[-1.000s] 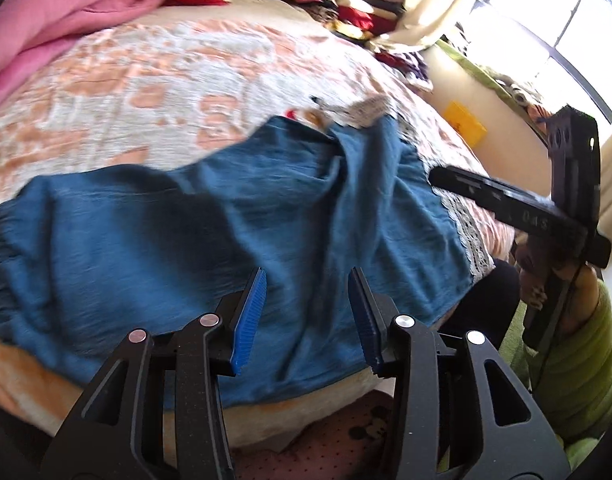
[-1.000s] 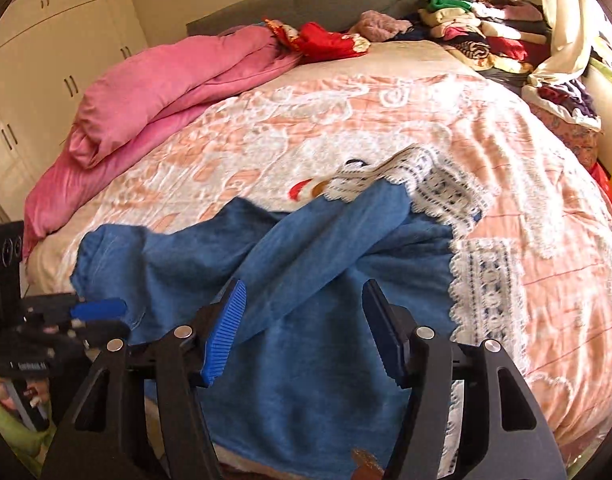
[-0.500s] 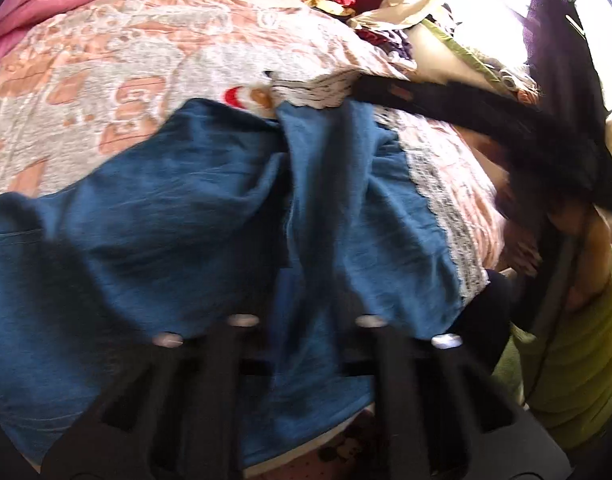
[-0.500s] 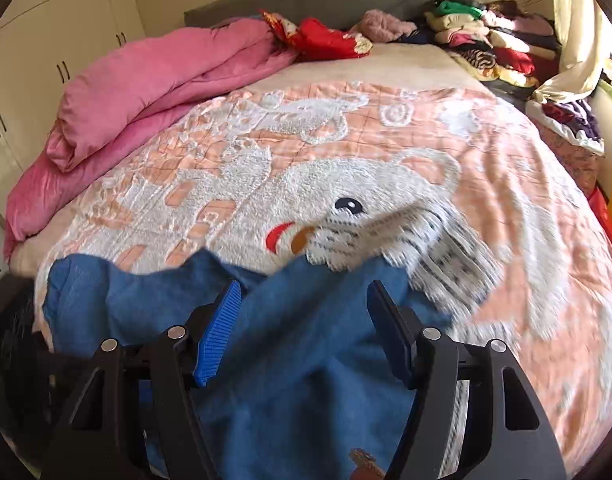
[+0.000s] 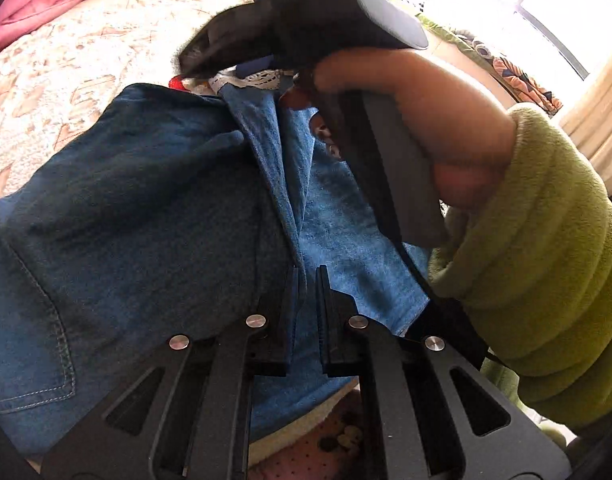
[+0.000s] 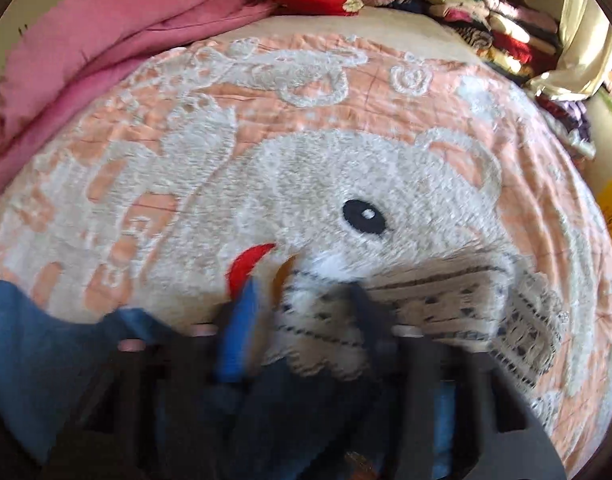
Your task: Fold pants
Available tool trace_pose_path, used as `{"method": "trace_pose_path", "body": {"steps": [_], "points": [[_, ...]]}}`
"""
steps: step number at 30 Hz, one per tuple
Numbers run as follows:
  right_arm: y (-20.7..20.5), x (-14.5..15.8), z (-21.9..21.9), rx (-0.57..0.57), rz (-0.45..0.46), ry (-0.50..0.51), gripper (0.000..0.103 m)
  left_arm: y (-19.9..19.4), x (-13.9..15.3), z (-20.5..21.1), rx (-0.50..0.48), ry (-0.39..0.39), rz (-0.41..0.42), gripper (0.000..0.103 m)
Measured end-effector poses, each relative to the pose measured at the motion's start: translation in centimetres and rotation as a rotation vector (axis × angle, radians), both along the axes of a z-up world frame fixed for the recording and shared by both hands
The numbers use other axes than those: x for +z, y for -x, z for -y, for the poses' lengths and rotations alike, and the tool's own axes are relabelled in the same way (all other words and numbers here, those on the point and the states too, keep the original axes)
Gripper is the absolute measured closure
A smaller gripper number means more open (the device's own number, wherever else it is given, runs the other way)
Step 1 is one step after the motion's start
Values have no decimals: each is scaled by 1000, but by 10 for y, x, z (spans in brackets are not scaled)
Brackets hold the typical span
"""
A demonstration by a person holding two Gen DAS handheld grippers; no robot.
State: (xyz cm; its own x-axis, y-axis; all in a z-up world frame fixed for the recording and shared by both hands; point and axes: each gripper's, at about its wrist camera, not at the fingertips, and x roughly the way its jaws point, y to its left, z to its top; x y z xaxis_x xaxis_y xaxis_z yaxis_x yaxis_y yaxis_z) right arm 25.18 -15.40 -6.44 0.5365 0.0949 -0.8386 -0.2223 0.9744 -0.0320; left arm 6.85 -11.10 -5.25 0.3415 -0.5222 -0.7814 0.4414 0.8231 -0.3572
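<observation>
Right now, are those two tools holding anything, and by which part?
The left tool pinches a fold of the blue pants near their edge. The right tool, just closing, straddles the lace hem; grip unclear.

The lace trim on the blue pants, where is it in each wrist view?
Left wrist view: lace trim sits upper centre, just under the right gripper's dark body.
Right wrist view: lace trim fills lower centre-right, blurred, on the blanket.
Shared landmark: the red patch on the blanket, just left of the trim.

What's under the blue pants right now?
The blue pants lie on the peach-and-white bear blanket, which shows around them. A lace-trimmed cloth pokes out at their far end; how far it runs underneath is hidden.
</observation>
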Motion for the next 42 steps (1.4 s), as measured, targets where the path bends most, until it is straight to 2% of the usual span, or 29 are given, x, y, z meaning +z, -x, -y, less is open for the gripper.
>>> {"method": "trace_pose_path", "body": {"steps": [2, 4, 11, 14, 16, 18, 23, 25, 32, 35, 39, 41, 42], "points": [[2, 2, 10, 9, 21, -31, 94, -1, 0, -2, 3, -2, 2, 100], [10, 11, 21, -5, 46, -61, 95, -3, 0, -3, 9, -4, 1, 100], [70, 64, 93, -82, 131, -269, 96, -3, 2, -7, 39, -53, 40, 97], [103, 82, 119, -111, 169, -293, 96, -1, 6, -12, 53, -91, 82, 97], [122, 88, 136, -130, 170, -328, 96, -2, 9, -15, 56, -108, 99, 102], [145, 91, 154, -163, 162, -353, 96, 3, 14, -16, 53, -127, 124, 103], [204, 83, 183, -217, 117, -445, 96, 24, 23, -18, 9, -133, 160, 103], [224, 75, 187, -237, 91, -453, 96, 31, 23, -16, -16, -140, 164, 103], [259, 33, 202, -342, -39, -476, 96, 52, 15, -10, -74, -183, 154, 103], [264, 27, 208, -379, -60, -479, 96, 56, 12, -5, -99, -199, 152, 103], [266, 30, 202, -366, -54, -441, 87, 57, 8, -1, -107, -204, 140, 103], [262, 27, 196, -343, -66, -403, 62, 57, 6, -1, -103, -202, 131, 103], [259, 24, 196, -334, -76, -387, 61, 57, 6, -1, -102, -202, 129, 103]]}}
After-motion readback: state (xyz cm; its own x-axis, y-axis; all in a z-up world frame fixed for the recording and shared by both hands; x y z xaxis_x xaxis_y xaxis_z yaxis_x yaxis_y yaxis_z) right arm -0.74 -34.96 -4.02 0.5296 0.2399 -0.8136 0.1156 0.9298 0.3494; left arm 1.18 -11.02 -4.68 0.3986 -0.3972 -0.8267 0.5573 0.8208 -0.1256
